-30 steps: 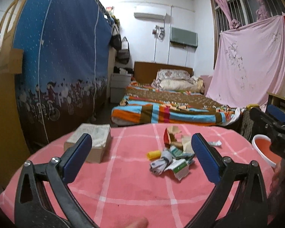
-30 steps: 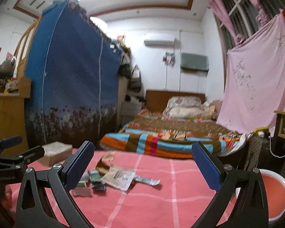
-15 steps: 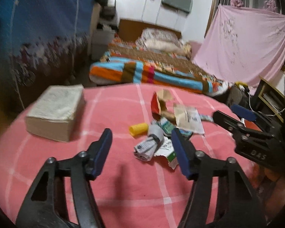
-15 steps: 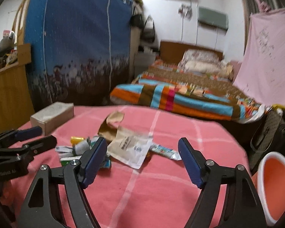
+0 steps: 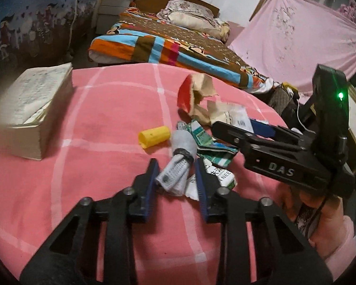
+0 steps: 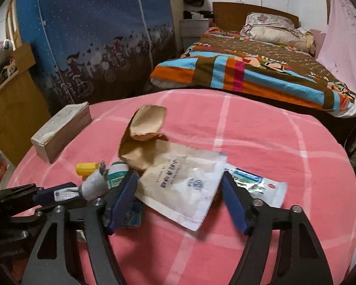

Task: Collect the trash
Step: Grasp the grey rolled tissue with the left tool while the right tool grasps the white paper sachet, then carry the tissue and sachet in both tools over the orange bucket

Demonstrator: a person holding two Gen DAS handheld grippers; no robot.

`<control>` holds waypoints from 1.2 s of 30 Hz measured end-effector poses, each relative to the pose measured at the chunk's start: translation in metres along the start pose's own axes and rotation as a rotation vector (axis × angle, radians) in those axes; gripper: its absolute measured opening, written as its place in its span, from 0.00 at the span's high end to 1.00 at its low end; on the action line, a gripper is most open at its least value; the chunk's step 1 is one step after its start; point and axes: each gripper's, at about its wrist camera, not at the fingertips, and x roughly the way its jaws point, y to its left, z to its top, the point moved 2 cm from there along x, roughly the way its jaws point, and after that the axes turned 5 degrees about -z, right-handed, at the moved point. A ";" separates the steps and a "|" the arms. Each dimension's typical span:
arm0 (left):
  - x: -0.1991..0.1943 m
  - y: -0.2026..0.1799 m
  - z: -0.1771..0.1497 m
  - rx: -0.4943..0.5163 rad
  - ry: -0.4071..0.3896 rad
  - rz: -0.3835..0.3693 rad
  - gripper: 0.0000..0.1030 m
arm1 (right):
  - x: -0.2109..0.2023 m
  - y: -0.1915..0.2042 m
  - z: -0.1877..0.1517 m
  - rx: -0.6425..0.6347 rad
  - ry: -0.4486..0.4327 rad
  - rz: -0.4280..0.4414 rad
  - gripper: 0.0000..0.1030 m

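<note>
A pile of trash lies on the round table's pink checked cloth [image 5: 95, 118]. My left gripper [image 5: 176, 180] is shut on a rolled grey-white wad [image 5: 180, 163] at the near side of the pile. In the right wrist view the same gripper [image 6: 76, 193] comes in from the left, holding the wad [image 6: 95, 185]. My right gripper [image 6: 180, 190] is closing, with a flat white paper packet [image 6: 182, 182] between its jaws; the pads sit at the packet's edges and it is not buckled. Around them lie a yellow cap [image 5: 154, 137], green-white wrappers [image 5: 201, 137], a crumpled brown paper bag [image 6: 142, 130] and a blue-white sachet [image 6: 256, 182].
A thick worn book [image 5: 30, 109] lies at the table's left edge. A bed with a striped blanket [image 6: 249, 71] stands beyond the far edge, and a blue patterned curtain [image 6: 95, 35] hangs at the left. A person's hand [image 5: 320, 213] holds the right gripper.
Both grippers tipped downward and came in over the trash pile. The left jaws went from wide apart to closed on the wad. The right jaws narrowed around the white packet.
</note>
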 end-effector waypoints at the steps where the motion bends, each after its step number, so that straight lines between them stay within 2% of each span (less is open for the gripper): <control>1: 0.000 0.000 0.000 0.003 0.003 0.001 0.99 | 0.000 0.000 0.000 -0.001 0.002 0.001 0.48; 7: -0.007 0.001 -0.001 -0.007 -0.008 -0.005 1.00 | -0.007 -0.003 -0.001 0.006 -0.023 0.015 0.65; 12: -0.017 -0.003 -0.004 0.006 -0.059 -0.004 1.00 | -0.017 -0.005 -0.002 0.017 -0.066 0.023 0.79; 13: -0.019 -0.004 -0.004 0.011 -0.070 -0.005 1.00 | -0.018 -0.006 -0.002 0.017 -0.073 0.027 0.85; 16: -0.024 -0.010 -0.004 0.027 -0.096 -0.009 1.00 | -0.026 -0.004 -0.003 0.008 -0.104 0.037 0.92; 21: -0.030 -0.018 -0.004 0.053 -0.132 -0.008 1.00 | -0.038 -0.004 -0.005 0.013 -0.160 0.069 0.95; 27: -0.039 -0.033 0.000 0.095 -0.220 0.007 1.00 | -0.067 -0.011 -0.012 0.038 -0.293 0.103 0.95; 33: -0.048 -0.060 0.005 0.144 -0.334 0.001 1.00 | -0.103 -0.018 -0.018 0.048 -0.458 0.075 0.95; 36: -0.048 -0.081 0.010 0.202 -0.381 0.002 1.00 | -0.127 -0.024 -0.021 0.026 -0.561 0.014 0.95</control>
